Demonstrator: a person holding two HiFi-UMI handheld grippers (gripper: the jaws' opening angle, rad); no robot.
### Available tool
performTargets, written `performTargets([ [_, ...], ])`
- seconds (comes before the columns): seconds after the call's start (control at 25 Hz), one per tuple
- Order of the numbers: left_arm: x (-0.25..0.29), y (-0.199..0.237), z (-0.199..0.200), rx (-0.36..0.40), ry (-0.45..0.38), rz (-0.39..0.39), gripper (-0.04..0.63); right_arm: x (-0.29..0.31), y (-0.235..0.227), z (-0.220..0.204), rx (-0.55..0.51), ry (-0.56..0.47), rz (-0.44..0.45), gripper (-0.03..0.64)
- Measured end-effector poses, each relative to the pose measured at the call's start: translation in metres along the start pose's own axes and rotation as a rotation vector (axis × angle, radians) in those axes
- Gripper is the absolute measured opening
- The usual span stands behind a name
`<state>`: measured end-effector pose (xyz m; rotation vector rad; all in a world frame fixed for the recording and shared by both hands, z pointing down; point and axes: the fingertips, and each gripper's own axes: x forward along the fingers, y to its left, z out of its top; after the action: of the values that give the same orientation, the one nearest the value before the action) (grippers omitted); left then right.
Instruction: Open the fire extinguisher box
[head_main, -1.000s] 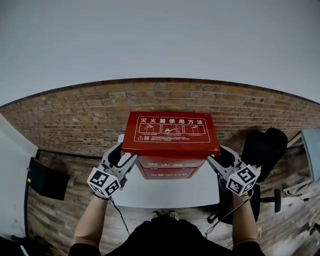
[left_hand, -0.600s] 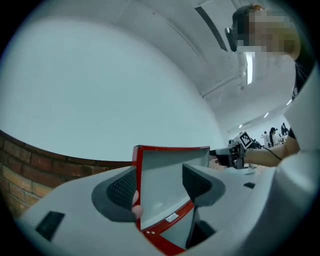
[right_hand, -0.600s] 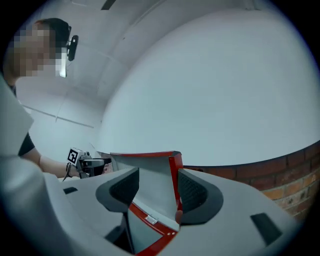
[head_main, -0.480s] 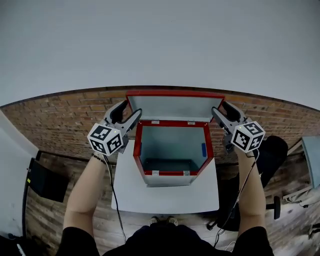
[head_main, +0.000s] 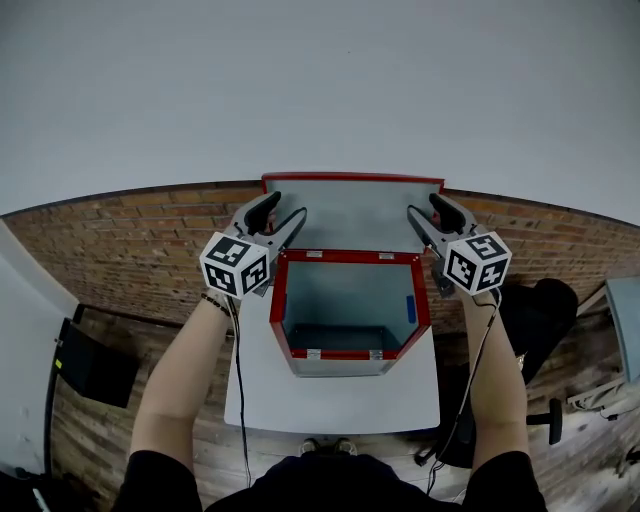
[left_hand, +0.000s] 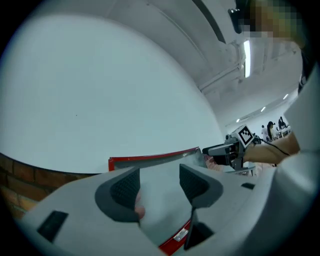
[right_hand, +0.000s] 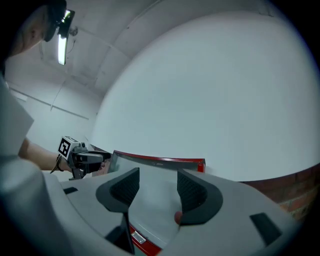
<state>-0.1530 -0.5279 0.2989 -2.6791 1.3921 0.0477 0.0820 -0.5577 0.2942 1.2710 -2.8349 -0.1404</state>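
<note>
The red fire extinguisher box (head_main: 348, 257) stands on a white table with its grey inside empty. Its lid (head_main: 352, 212) is raised upright against the wall, grey inner face toward me. My left gripper (head_main: 283, 210) is at the lid's left edge and my right gripper (head_main: 424, 206) at its right edge, both pointing level at the lid. In the left gripper view the left gripper (left_hand: 159, 187) has just been closing a little, and only the lid (left_hand: 155, 160) shows beyond the gap. The right gripper (right_hand: 157, 187) also stands open before the lid (right_hand: 155, 167).
The white table (head_main: 330, 390) stands against a wall that is brick (head_main: 150, 230) low down and plain white above. A black chair (head_main: 540, 310) is at the right and a black box (head_main: 90, 360) on the wooden floor at the left. Cables hang from both grippers.
The lid has swung from lying shut on the box to standing upright against the wall. Both grippers rose with it from the box's sides and moved toward the wall.
</note>
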Motion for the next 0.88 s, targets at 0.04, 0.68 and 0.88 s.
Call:
performTargets([
  [0.04, 0.001, 0.000, 0.001, -0.012, -0.005, 0.003, 0.298, 0.001, 0.001, 0.001, 0.008, -0.003, 0.003, 0.250],
  [0.68, -0.050, -0.016, 0.010, -0.071, -0.087, 0.111, 0.049, -0.045, 0.036, 0.004, 0.090, -0.074, -0.069, 0.020],
  [0.88, -0.075, -0.059, 0.001, -0.064, -0.066, 0.072, 0.048, -0.072, 0.070, -0.003, 0.074, -0.037, -0.059, 0.020],
])
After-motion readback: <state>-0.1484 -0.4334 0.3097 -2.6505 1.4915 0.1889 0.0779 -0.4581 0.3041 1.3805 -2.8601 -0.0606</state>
